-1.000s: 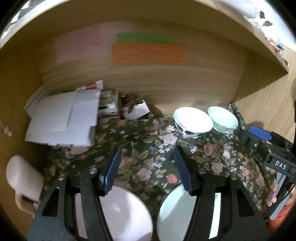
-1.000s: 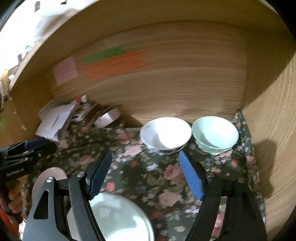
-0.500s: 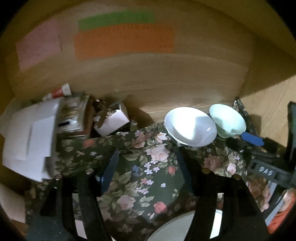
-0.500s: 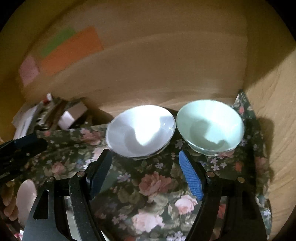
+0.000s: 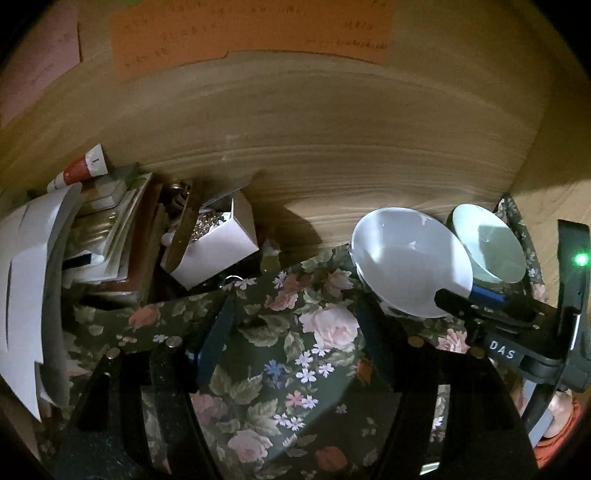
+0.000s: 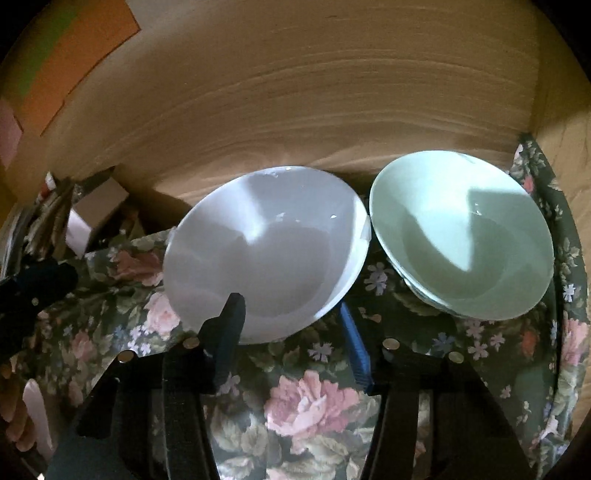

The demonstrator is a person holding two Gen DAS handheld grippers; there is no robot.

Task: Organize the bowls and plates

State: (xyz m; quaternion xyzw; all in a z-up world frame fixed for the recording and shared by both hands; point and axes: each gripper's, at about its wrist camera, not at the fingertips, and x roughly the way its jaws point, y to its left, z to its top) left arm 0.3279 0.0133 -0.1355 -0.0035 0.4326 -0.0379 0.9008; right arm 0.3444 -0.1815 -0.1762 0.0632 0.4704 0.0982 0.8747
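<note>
A white bowl (image 6: 266,251) and a pale green bowl (image 6: 461,240) stand side by side on the floral cloth (image 6: 306,402), close to the wooden back wall. My right gripper (image 6: 291,332) straddles the white bowl's near rim. One finger (image 6: 229,325) is inside the bowl and the blue pad (image 6: 354,343) is outside it. Its jaws are closing and still stand apart from the bowl wall. My left gripper (image 5: 291,332) hangs open over bare cloth, left of the white bowl (image 5: 406,266) and green bowl (image 5: 491,251), with nothing between its fingers.
Papers (image 5: 26,288), a stack of books (image 5: 110,229) and a small white box (image 5: 214,247) crowd the back left corner. The wooden back wall (image 5: 332,147) carries an orange note (image 5: 240,33). A side wall (image 6: 569,166) rises just right of the green bowl.
Both grippers moved forward and down toward the back wall, and the plates under them left view. The right gripper's jaws narrowed and now straddle the white bowl's rim.
</note>
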